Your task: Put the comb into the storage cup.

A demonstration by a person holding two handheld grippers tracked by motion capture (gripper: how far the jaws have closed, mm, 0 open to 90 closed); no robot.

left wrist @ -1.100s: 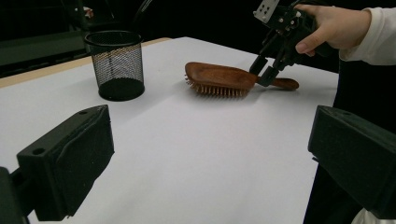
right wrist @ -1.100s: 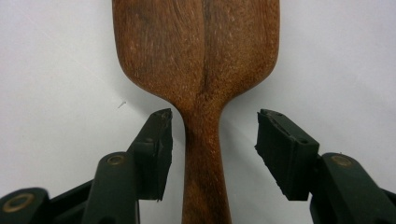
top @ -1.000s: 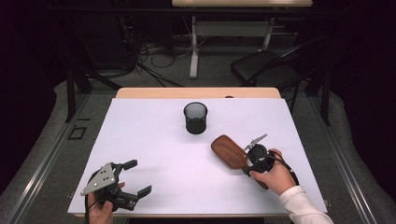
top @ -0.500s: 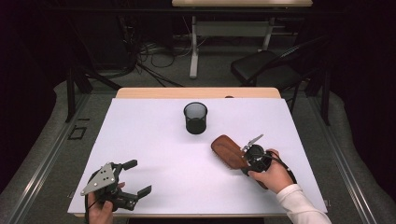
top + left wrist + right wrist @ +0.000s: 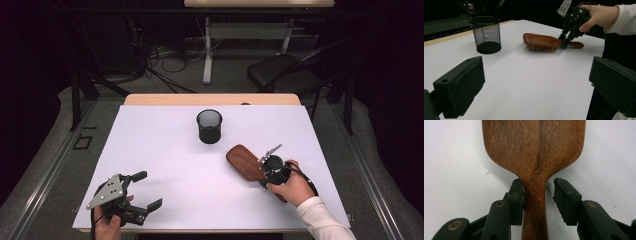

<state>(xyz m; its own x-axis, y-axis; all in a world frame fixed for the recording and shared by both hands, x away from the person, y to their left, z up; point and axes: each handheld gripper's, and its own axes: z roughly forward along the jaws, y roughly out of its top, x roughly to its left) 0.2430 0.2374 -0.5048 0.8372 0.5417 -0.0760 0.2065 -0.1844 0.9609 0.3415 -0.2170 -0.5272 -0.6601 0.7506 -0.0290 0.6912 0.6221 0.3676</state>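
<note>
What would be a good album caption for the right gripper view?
Black fingers closing around the neck of a wooden hairbrush on a white table.

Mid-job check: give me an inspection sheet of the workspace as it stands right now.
Surface: white table top, bare apart from two things.
Job's things: wooden hairbrush lying bristles down; black mesh cup upright, apart from it.
Clutter: nothing seen.
Grippers: right gripper straddles the brush neck, jaws just closing, one pad touching, the other with a gap; left gripper open, nothing between its jaws, near the front edge.
Cables: loose bundle on the floor behind the table.
Surroundings: dark room, chair, second table behind.
</note>
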